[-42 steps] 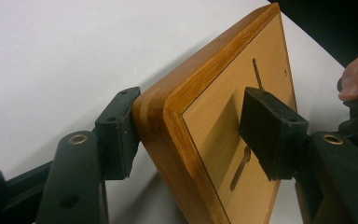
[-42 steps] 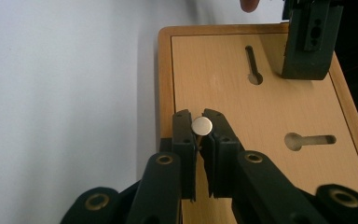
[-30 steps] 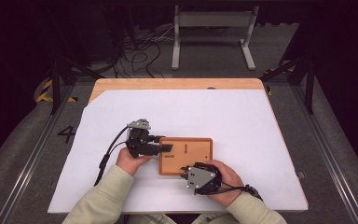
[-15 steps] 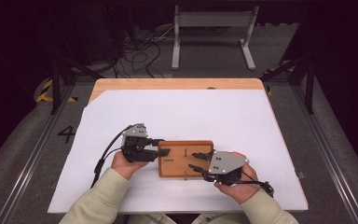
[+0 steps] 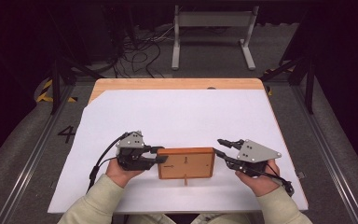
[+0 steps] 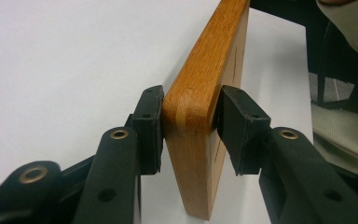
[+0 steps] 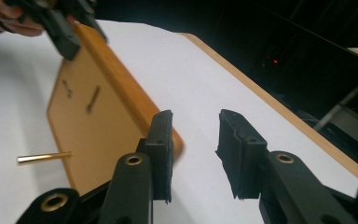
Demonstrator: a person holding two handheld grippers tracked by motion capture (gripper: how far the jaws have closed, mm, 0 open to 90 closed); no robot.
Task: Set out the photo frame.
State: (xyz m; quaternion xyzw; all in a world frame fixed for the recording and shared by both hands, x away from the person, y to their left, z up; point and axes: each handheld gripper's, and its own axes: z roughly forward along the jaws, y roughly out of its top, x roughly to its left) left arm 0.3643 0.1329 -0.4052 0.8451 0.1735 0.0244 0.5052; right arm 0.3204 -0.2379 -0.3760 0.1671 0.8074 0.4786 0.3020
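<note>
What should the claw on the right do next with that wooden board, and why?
Probably slide the right claw inward, so its open jaws straddle the near end of the wooden board, then close. The left claw already clamps the board's other end, pads on both faces, jaws having just been closing. In the right gripper view nothing sits between the right claw's pads; the board's corner lies just behind one pad.

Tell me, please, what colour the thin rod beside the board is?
Brass-gold rod, clearest in the right gripper view.

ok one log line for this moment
left gripper: jaws closing on wooden board | right gripper: jaws open, beside board | brass pin: sticking from board
</note>
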